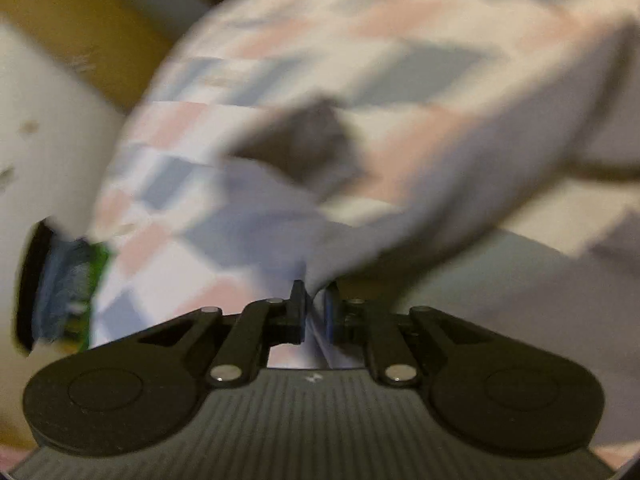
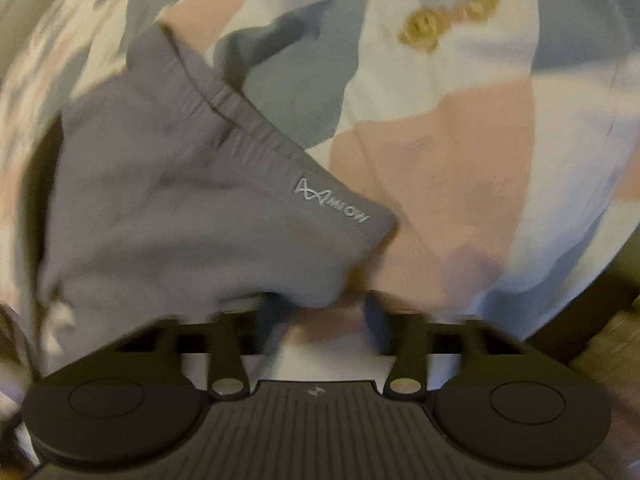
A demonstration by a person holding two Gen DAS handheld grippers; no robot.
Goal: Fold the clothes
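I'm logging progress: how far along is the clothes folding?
Done: nothing looks folded; the grey garment lies crumpled on the patterned bedspread. In hand: the left gripper pinches a pale cloth, and the right gripper stands open at the garment's edge. Left: every fold, it seems.

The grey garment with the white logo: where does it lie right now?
Right wrist view: the grey garment lies left of centre on the patchwork bedcover.

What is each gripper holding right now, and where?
The left gripper pinches a fold of pale patterned cloth. The right gripper looks open, holding nothing; the grey garment has a corner beside it.
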